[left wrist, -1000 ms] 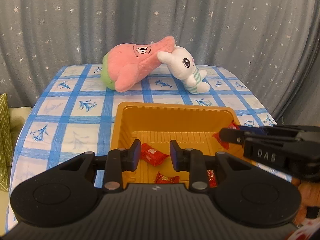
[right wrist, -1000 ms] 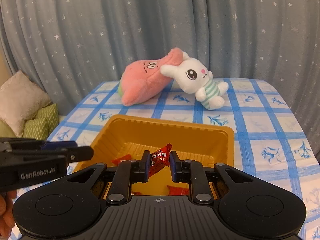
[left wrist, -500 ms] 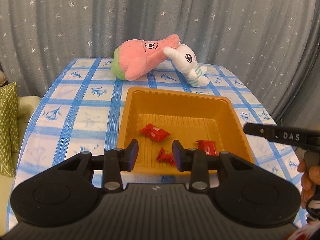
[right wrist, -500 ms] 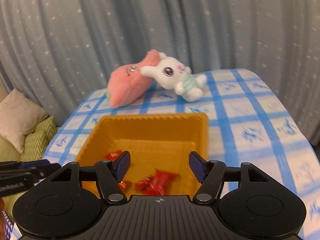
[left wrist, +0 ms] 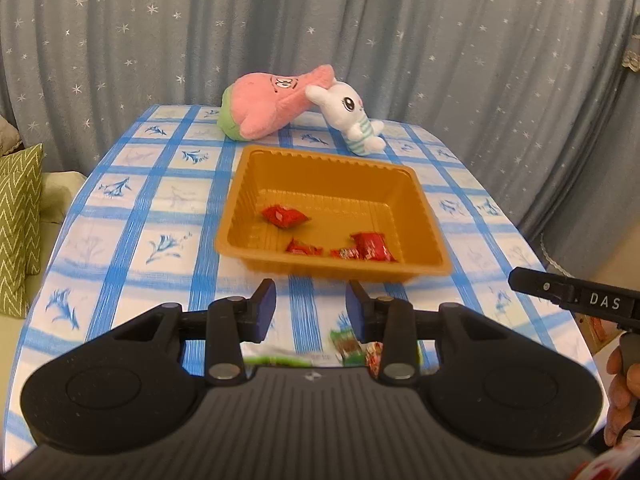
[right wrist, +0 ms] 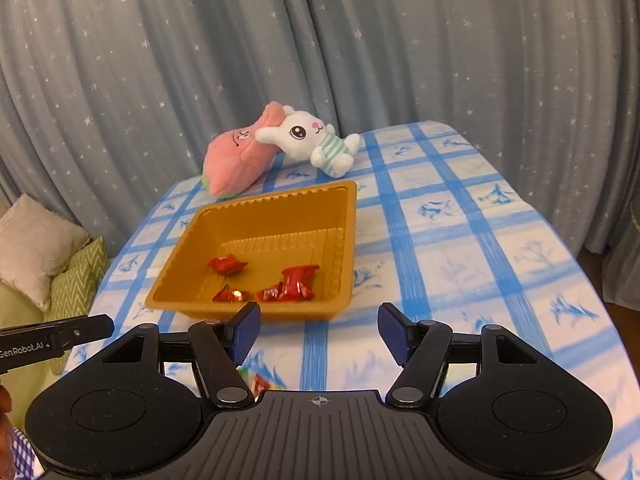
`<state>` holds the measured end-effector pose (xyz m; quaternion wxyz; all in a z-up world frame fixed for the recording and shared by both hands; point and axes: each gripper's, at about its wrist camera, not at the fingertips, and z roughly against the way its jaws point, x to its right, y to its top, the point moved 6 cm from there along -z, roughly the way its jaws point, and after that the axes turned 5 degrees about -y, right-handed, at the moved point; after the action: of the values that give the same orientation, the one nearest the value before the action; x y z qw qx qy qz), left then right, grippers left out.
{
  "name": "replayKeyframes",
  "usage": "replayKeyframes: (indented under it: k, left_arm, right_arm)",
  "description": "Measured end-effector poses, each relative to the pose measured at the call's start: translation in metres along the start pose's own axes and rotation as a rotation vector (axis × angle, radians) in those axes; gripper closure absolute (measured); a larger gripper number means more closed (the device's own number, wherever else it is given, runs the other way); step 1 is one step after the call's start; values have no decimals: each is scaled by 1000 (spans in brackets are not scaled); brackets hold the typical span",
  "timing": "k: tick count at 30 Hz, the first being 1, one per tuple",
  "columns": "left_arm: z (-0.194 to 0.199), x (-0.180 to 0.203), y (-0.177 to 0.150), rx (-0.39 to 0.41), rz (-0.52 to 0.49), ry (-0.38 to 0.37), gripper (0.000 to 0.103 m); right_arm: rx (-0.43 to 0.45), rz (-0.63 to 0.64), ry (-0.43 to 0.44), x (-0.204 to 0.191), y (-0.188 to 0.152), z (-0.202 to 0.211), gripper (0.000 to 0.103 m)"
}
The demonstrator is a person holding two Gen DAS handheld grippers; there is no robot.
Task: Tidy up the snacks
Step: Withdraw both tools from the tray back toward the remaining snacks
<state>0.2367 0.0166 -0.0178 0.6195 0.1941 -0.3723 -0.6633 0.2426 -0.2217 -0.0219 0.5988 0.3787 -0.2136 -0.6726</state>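
An orange plastic tray (left wrist: 332,157) (right wrist: 276,199) sits mid-table on the blue checked cloth. Three red-wrapped candies lie in it (left wrist: 285,216) (left wrist: 303,247) (left wrist: 371,246), seen from the right wrist as (right wrist: 227,265) (right wrist: 231,295) (right wrist: 297,282). My left gripper (left wrist: 311,300) hovers in front of the tray's near wall, open narrowly with nothing between its fingers. Just under it lie loose snack packets, green (left wrist: 347,342) and red (left wrist: 375,354), partly hidden by the gripper body. My right gripper (right wrist: 320,320) stands open wide and empty, near the tray's front right corner.
A pink star plush (left wrist: 272,108) (right wrist: 236,160) and a white rabbit plush (left wrist: 348,118) (right wrist: 312,140) lie behind the tray. Cushions (left wrist: 20,220) (right wrist: 36,248) sit off the table's left edge. Starry grey curtain all around. A hand (left wrist: 622,392) shows at the right.
The right gripper opened and its red candy now lies in the tray. Both grippers drew back from over the tray to the table's front; loose packets came into view.
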Motion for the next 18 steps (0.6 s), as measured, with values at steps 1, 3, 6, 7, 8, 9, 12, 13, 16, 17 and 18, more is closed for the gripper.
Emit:
replayKeyframes:
  k: [1,3,6,7,8,9,12,13,16,17,18]
  left_arm:
    - [5,2,-5,0,-3,1,69]
    - [13,4,-15,-5,3,0,69]
    - [24,4,-30,-14,5,1,69]
    - [27,4,-35,-19,4,2,69]
    - [29,4,-39,-24,3,1,69]
    - [31,4,-44,-29,0,2,69]
    - [35,5,-57,-45,-1,3,69]
    - [35,5,-60,-51,-2,3,69]
    - [35,6,-70,-67,-11,5,69]
    - [35,6,-73,-73,-14,4,69]
    - [34,7,-76,-78,-16,3,69]
  right_arm:
    - [1,-1,-6,0,-3,6,38]
    - [5,6,-10,-1,-11,19,38]
    - [11,17,-19,-1,-23,33,38]
    - [11,21,-19,-1,-27,37,38]
    - [10,24,-20,-2,-32,40,38]
    - [7,26,-22,-2,-37,43,38]
    - [-7,33,-25,-2,-50,49,38]
    - [-10,39,-27,-1,-55,50,38]
    - [-27,50,-30,0,-68,52,38]
    - [-33,53,-31,0,-73,52,38]
    - [-39,57,-35,1,-78,51,38]
